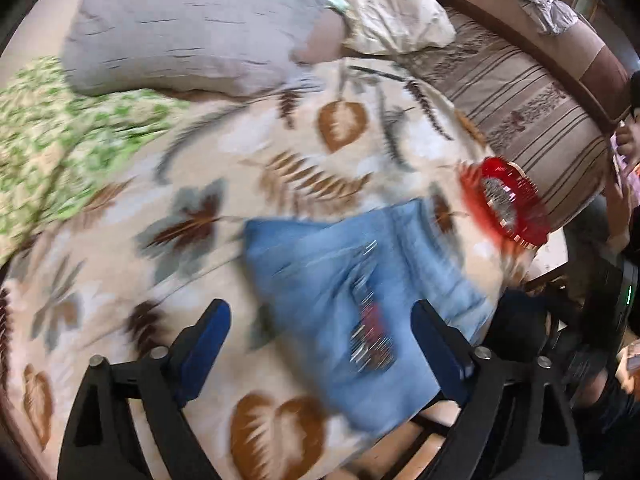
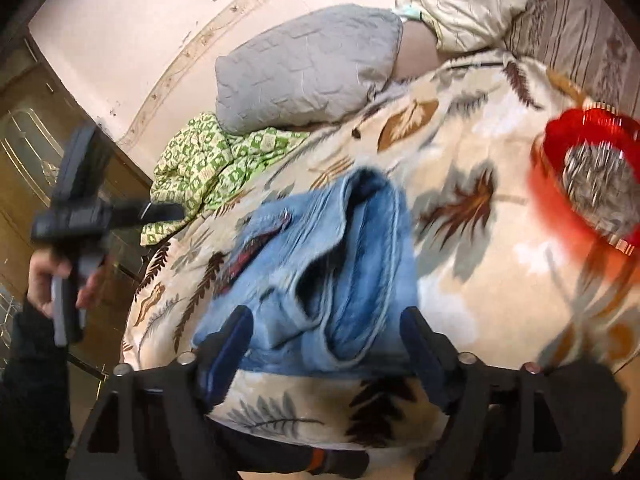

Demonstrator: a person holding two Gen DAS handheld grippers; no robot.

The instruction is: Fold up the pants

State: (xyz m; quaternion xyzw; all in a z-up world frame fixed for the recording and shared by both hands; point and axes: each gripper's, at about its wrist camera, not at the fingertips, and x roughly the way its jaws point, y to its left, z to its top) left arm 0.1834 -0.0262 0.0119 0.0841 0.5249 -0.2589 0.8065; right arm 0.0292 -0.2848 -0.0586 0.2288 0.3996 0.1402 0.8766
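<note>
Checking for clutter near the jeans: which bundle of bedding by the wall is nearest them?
The green patterned blanket, crumpled just beyond the jeans; the grey pillow and cream pillow lie further back.

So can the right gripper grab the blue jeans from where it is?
Probably yes. The right gripper is open, and the jeans lie bunched on the leaf-print blanket right in front of its fingers, with nothing lying between.

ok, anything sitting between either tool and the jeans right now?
Nothing visible. Both tools are open with the folded jeans directly ahead of the right tool and the left tool. The red basket sits off to the side on the blanket, clear of the jeans.
</note>
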